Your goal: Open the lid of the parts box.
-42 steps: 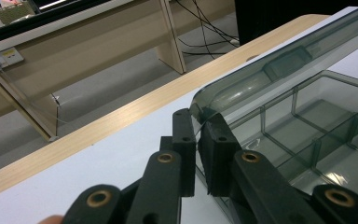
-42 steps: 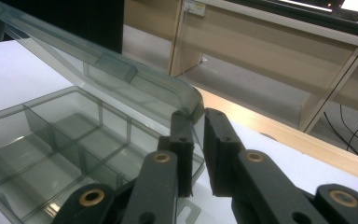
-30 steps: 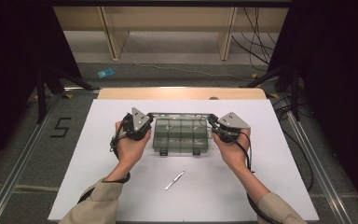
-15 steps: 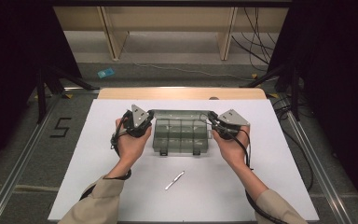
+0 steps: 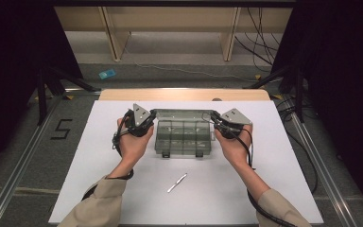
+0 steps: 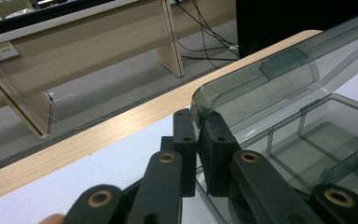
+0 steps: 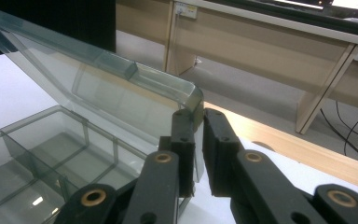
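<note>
Smoky clear plastic lid (image 5: 183, 113) is standing raised; the left gripper (image 6: 196, 140) and right gripper (image 7: 198, 135) are each pinching a corner; both should be moving evenly, keeping the box (image 5: 184, 139) from twisting.

The raised lid (image 5: 183, 113) walls off the far side of the box (image 5: 184, 139); near side lies open down to a small tool (image 5: 177, 182).

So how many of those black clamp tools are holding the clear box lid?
2. The left gripper pinches the lid at its left corner; the right gripper pinches its right corner, with the compartment box open beneath.
</note>
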Demonstrator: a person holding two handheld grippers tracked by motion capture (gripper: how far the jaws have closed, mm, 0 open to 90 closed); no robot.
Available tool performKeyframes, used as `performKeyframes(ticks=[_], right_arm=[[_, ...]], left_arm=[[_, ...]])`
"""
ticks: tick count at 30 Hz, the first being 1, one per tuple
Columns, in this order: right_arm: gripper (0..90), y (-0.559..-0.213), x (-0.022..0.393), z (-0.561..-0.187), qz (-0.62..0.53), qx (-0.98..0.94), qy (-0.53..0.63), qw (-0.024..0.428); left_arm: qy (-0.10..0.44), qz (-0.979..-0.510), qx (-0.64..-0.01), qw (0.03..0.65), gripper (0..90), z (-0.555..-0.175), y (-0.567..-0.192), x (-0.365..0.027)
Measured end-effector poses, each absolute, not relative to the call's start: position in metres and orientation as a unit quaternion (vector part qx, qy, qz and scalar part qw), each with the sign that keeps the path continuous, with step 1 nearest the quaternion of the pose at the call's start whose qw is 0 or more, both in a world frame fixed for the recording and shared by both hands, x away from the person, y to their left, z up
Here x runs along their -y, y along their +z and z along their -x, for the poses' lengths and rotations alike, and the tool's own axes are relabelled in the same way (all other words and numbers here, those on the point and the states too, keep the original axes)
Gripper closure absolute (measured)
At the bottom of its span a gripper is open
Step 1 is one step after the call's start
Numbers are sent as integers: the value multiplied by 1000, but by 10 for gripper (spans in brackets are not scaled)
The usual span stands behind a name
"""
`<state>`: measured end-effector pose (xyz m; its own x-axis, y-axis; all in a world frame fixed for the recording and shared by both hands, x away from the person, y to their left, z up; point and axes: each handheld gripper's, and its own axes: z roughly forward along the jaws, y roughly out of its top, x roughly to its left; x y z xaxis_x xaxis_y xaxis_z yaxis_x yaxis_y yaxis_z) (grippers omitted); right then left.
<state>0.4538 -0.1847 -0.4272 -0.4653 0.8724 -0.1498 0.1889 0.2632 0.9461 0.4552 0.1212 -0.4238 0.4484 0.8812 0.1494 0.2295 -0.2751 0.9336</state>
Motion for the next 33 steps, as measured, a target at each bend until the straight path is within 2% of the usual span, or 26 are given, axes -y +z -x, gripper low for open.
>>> performKeyframes(ticks=[7,8,15,16,33], right_arm=[[836,-427,184,-458,-377,-710,477,356],[837,-427,183,-457,-384,-712,476,345],[836,-427,183,-462,-383,-707,476,358],[837,-427,182,-462,-388,-711,476,344],[839,-427,180,-471,-397,-708,471,346]], left_arm=[[350,-715,-390,463,848,-459,-422,-121],[349,-719,-388,458,847,-460,-421,-122],[343,-713,-398,465,848,-466,-420,-122],[342,-712,-399,466,848,-466,-420,-121],[338,-711,-407,463,847,-476,-419,-121]])
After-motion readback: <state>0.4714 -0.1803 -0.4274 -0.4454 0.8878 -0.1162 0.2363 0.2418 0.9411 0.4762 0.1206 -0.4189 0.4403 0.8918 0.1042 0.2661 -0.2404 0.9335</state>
